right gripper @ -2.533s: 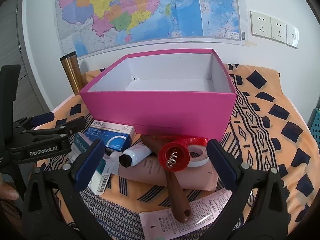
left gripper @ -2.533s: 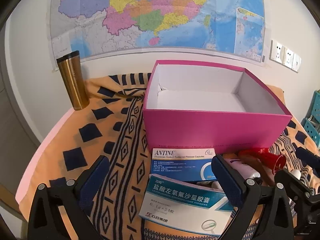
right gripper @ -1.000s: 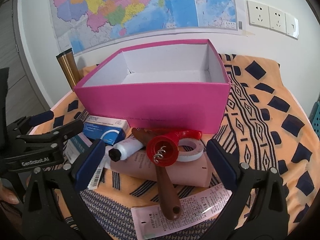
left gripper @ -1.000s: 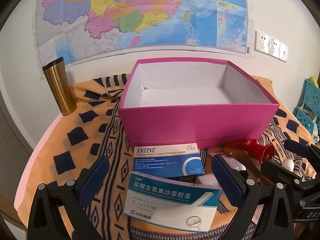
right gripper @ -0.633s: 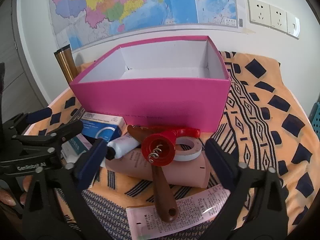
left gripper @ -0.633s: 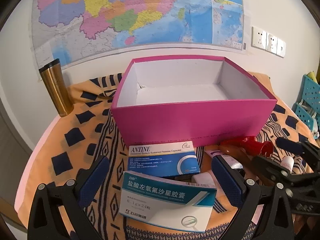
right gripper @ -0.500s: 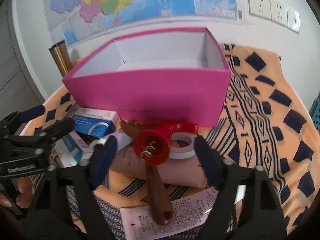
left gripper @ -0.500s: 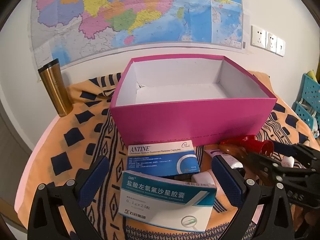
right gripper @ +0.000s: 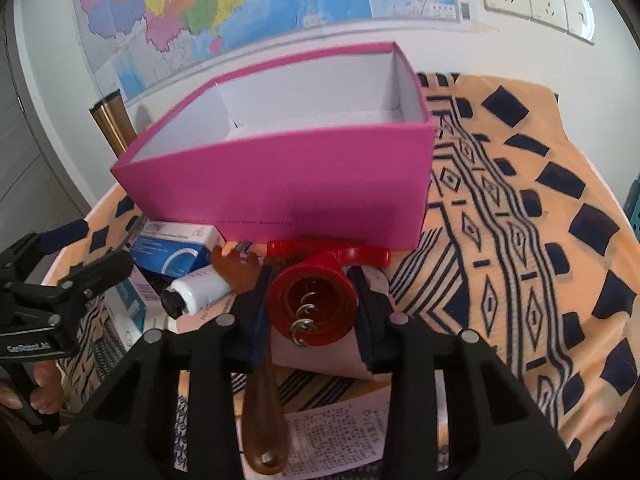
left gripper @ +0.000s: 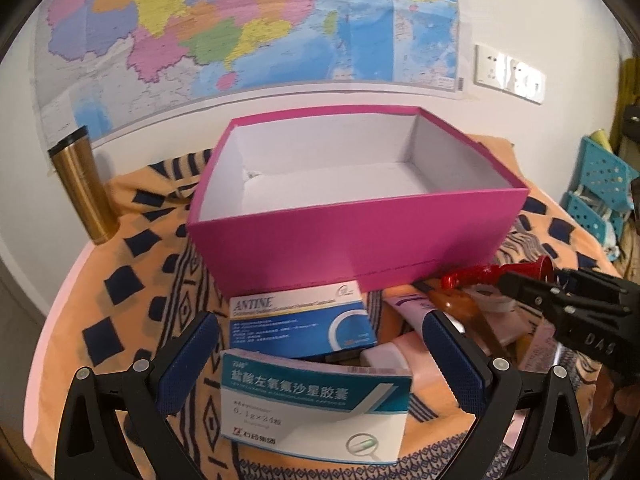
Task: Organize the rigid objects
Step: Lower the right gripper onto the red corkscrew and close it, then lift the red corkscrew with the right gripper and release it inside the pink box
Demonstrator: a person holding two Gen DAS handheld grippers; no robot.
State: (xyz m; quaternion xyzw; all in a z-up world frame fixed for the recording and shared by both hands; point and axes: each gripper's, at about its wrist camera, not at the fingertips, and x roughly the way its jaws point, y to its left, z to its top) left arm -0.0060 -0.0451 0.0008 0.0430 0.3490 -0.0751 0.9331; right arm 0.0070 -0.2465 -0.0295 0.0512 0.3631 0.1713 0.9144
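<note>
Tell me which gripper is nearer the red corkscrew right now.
Right. The right gripper has its jaws closing around the red corkscrew, one on each side. The left gripper stands open off to the side, over the medicine boxes.

My left gripper (left gripper: 320, 356) is hovering with its fingers (left gripper: 188, 354) spread wide around a white and teal medicine box (left gripper: 316, 404), not pressing on it. A blue ANTINE box (left gripper: 300, 326) is lying just beyond, against the empty pink box (left gripper: 360, 240). At right my right gripper (left gripper: 560, 304) is reaching over a red corkscrew (left gripper: 496, 274). A gold tumbler (left gripper: 82, 192) is standing at left.
</note>
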